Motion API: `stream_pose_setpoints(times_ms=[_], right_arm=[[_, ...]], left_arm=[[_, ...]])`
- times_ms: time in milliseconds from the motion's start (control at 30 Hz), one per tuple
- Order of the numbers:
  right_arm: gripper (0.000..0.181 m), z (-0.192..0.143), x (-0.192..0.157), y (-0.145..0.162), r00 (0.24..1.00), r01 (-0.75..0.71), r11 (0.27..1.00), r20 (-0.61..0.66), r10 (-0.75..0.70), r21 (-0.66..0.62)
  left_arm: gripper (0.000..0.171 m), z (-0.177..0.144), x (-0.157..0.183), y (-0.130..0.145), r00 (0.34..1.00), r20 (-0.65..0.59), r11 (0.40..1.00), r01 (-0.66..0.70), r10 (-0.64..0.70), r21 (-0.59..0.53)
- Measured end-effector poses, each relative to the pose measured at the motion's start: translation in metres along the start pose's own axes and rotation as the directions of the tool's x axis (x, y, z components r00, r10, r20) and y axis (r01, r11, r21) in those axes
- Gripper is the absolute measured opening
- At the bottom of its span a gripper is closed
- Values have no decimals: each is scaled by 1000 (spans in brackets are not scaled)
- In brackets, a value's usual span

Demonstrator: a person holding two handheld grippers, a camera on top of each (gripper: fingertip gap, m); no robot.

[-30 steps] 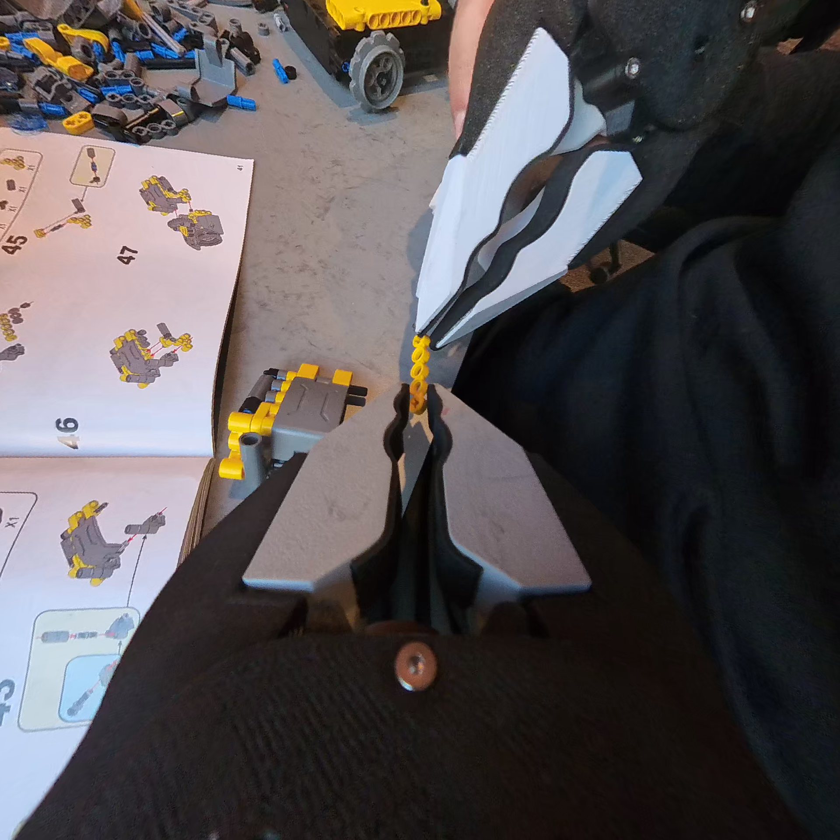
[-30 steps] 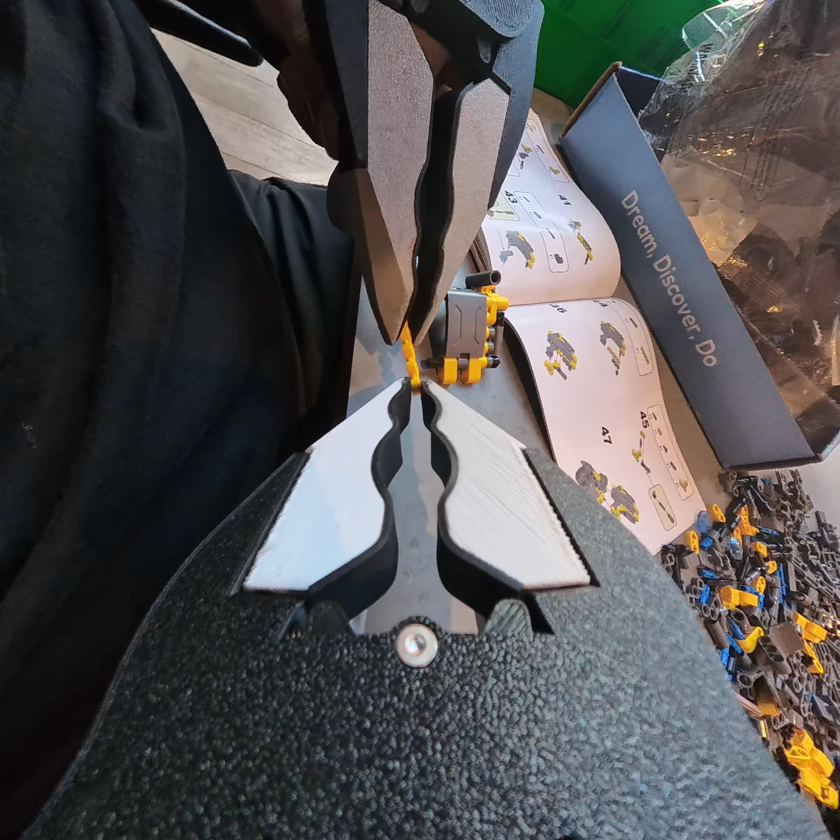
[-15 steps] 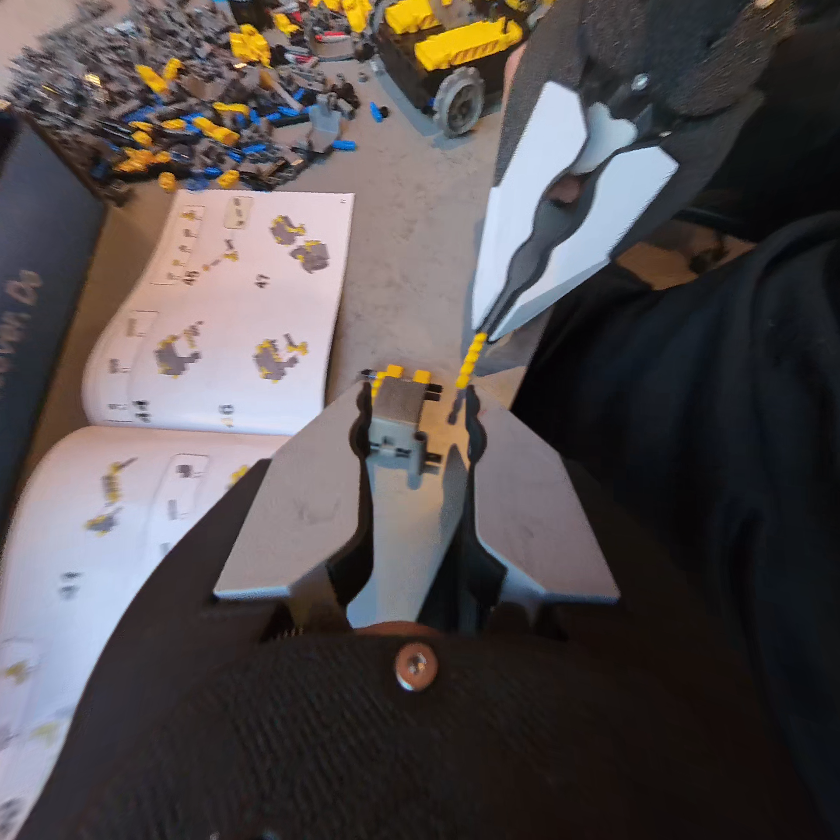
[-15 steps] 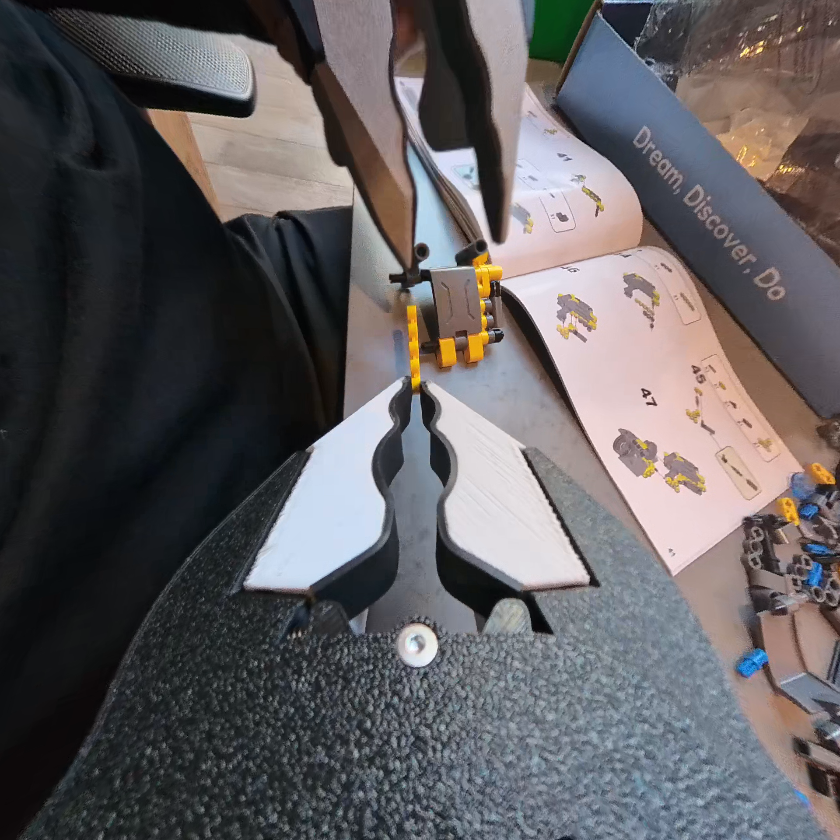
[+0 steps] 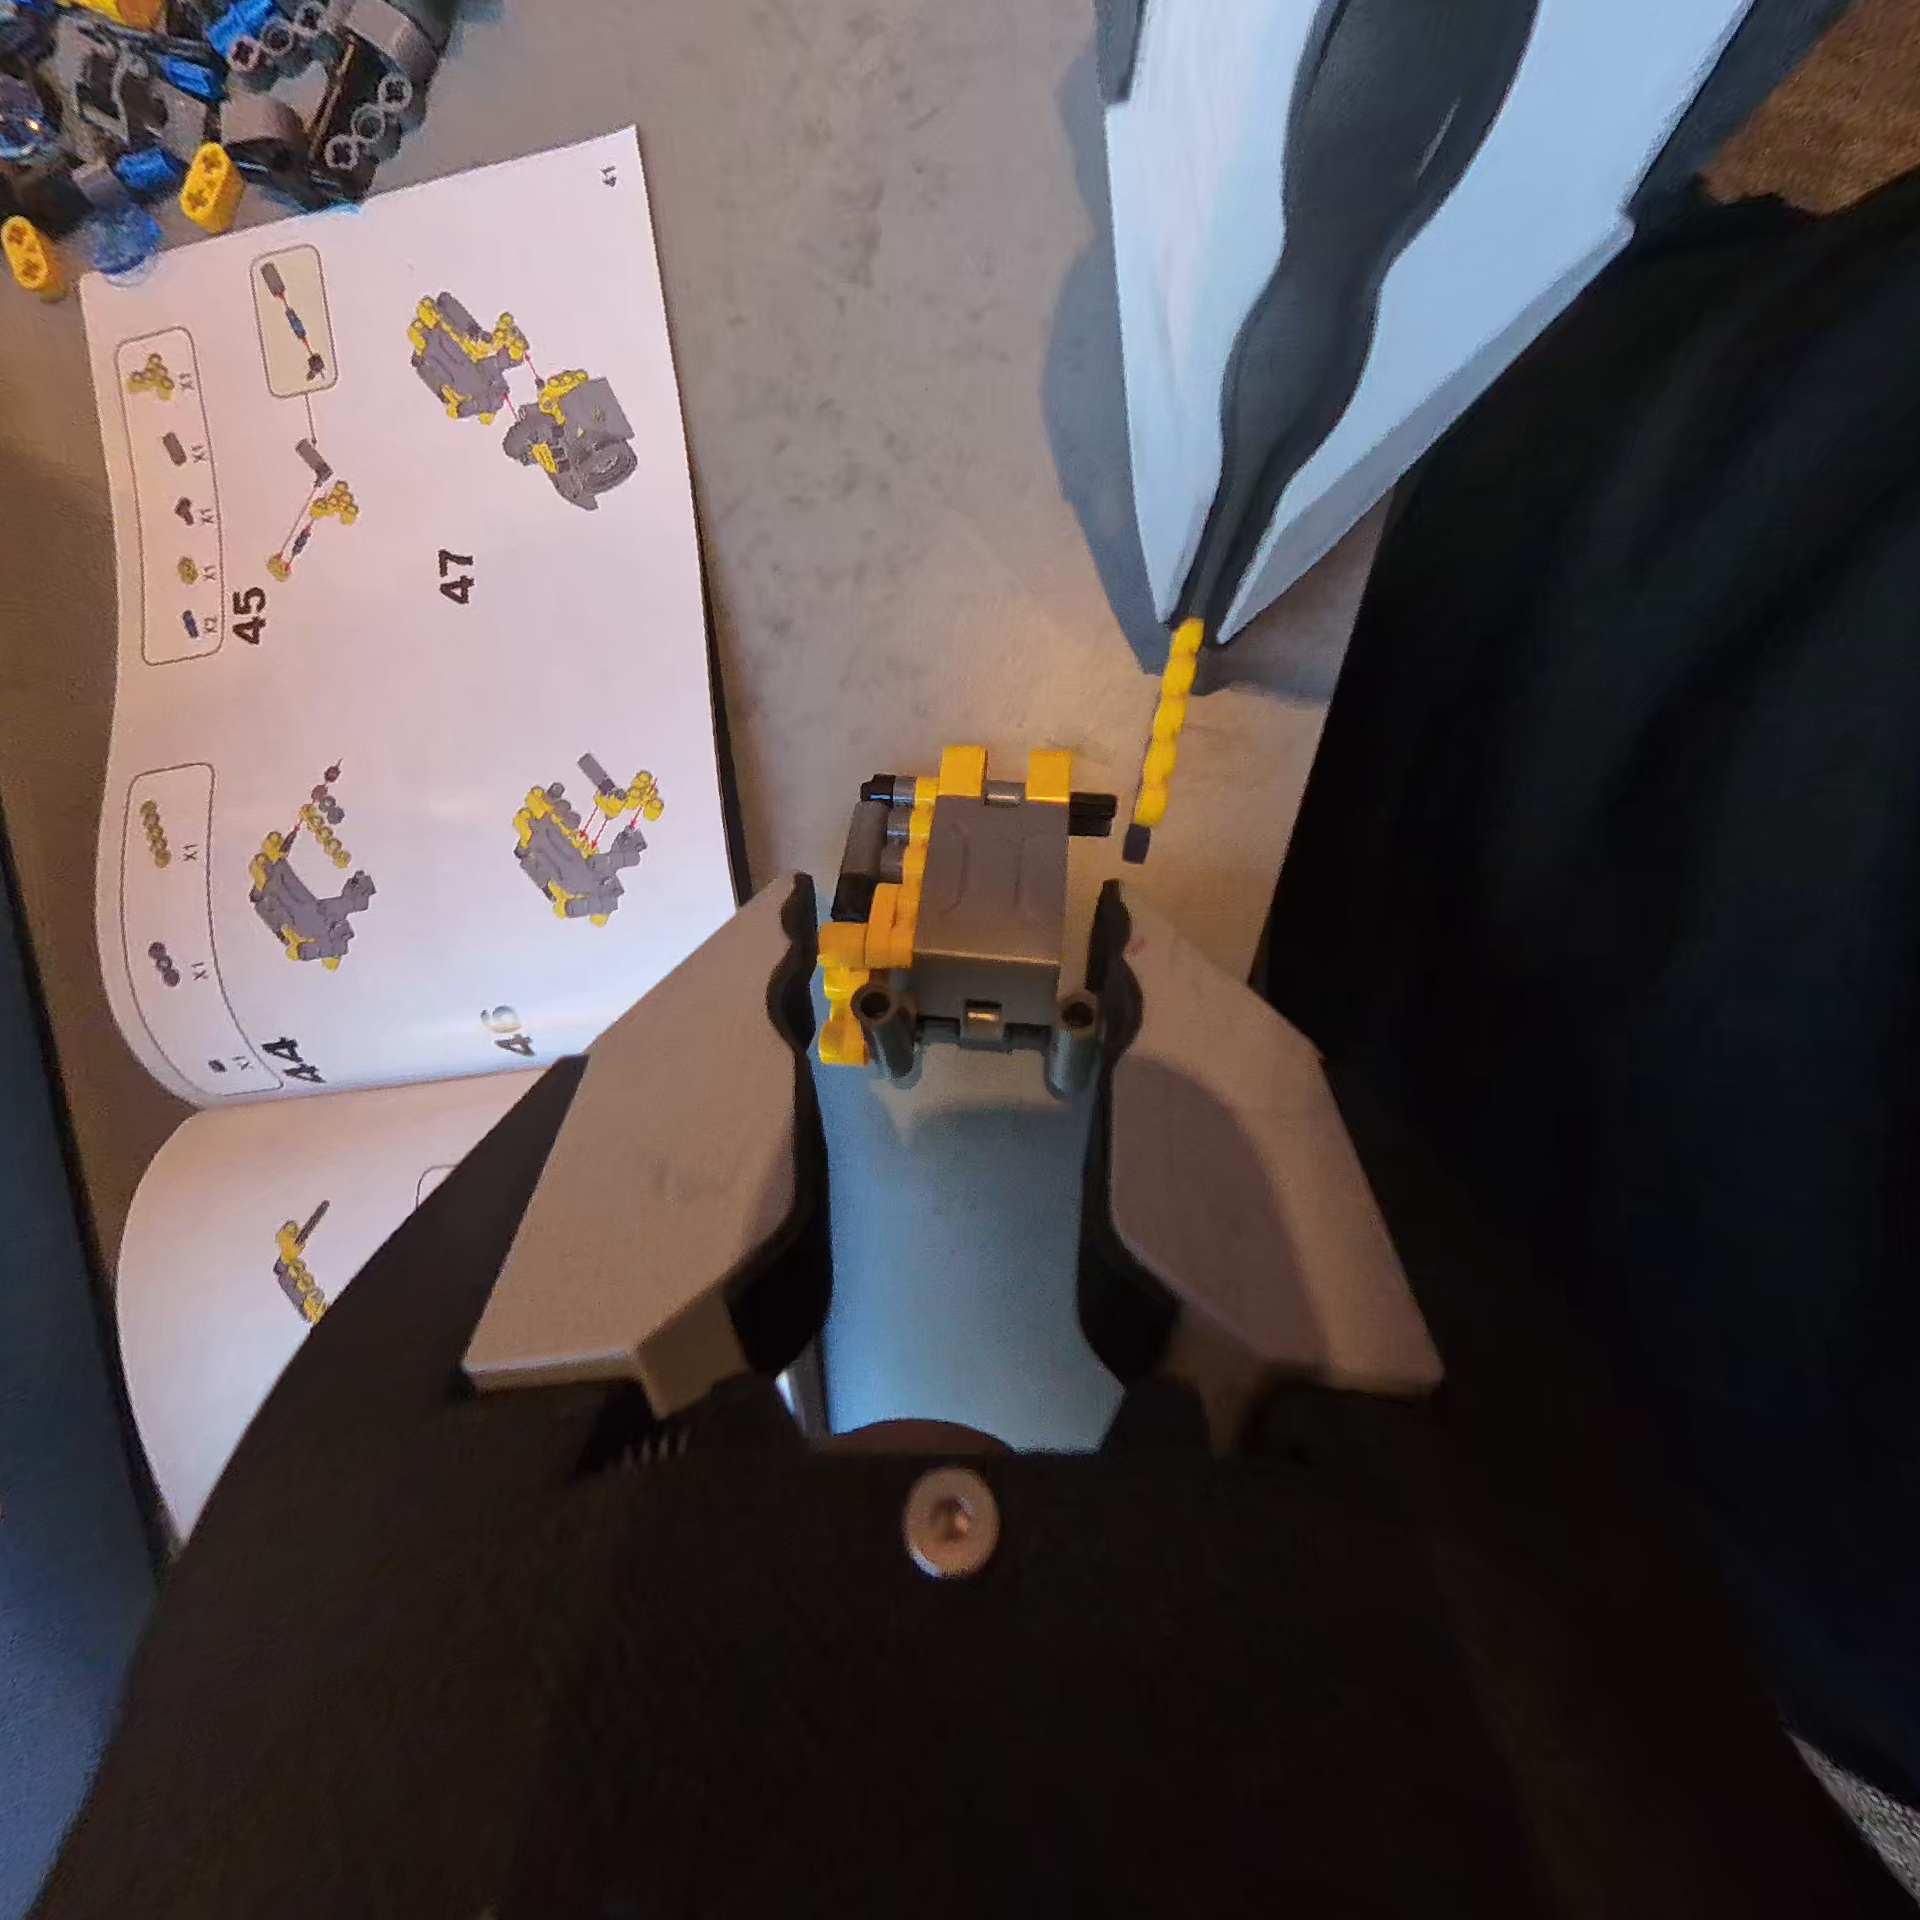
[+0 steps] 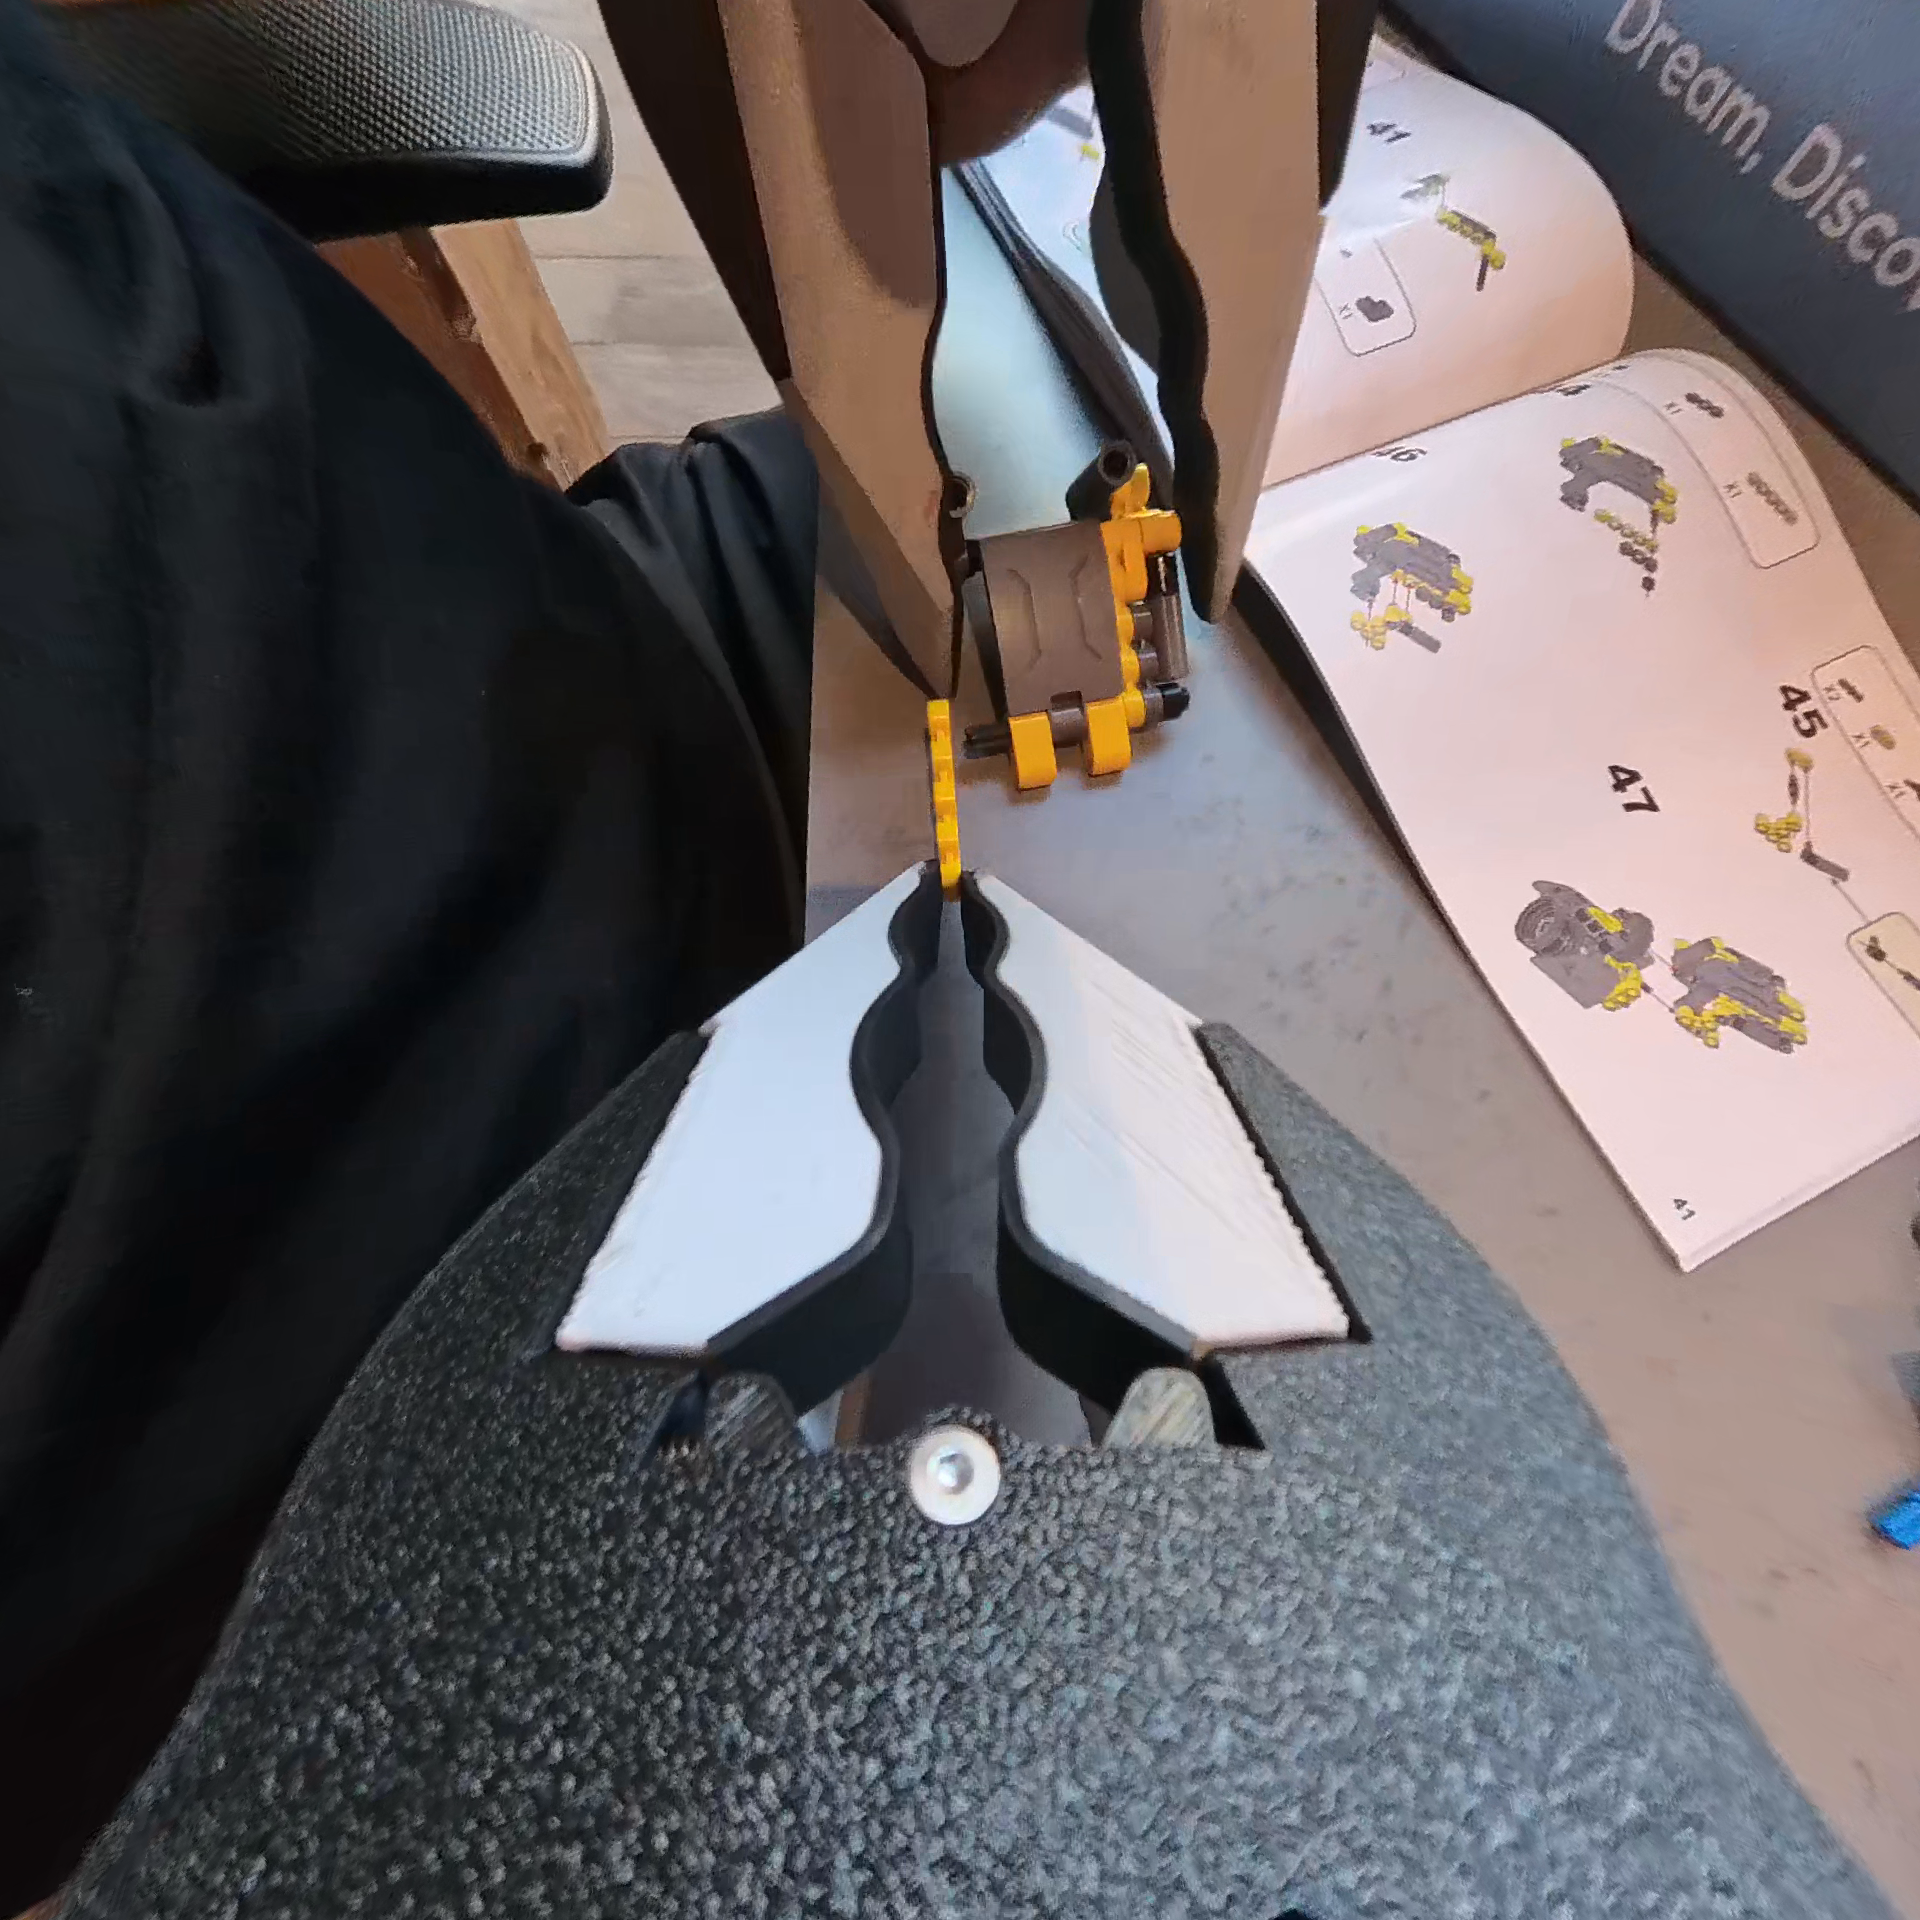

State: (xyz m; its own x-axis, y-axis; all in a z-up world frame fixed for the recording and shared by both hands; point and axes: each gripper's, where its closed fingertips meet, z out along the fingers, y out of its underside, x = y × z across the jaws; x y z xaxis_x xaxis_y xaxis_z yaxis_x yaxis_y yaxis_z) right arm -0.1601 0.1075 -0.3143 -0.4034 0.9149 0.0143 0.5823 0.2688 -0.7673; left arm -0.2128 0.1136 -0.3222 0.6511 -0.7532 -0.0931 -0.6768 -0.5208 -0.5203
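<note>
Now the left tool (image 5: 951,935) stands wide, straddling the grey-and-yellow block model (image 5: 971,899). Just right of that model, the right tool (image 6: 943,883) pinches a yellow beam (image 6: 943,790), long axis pointing toward the left tool.

Place: a hobby or work desk indoors, set up for building a brick model.
Surface: grey, mottled surface (image 5: 883,436).
Evidence left of the left hand-held gripper (image 5: 951,940): open instruction booklet (image 5: 416,623), loose brick parts (image 5: 187,94).
Seating: black mesh chair armrest (image 6: 343,114), wood-plank floor (image 6: 665,312) below.
</note>
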Motion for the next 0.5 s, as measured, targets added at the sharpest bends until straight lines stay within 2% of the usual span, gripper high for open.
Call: stream_pose_setpoints(times_ms=[200, 300, 500], right_arm=[[3, 0, 4, 8, 1000, 13, 999, -15, -14, -41], [3, 1, 2, 7, 1000, 13, 999, 1, -13, -39], [3, 2, -4, 6, 999, 30, 999, 20, -29, -41]], left_arm=[[52, 5, 2, -12, 995, -6, 991, 104, -103, 89], [58, 7, 2, -9, 995, 12, 994, 94, -95, 63], [54, -14, -9, -9, 996, 19, 993, 87, -89, 82]])
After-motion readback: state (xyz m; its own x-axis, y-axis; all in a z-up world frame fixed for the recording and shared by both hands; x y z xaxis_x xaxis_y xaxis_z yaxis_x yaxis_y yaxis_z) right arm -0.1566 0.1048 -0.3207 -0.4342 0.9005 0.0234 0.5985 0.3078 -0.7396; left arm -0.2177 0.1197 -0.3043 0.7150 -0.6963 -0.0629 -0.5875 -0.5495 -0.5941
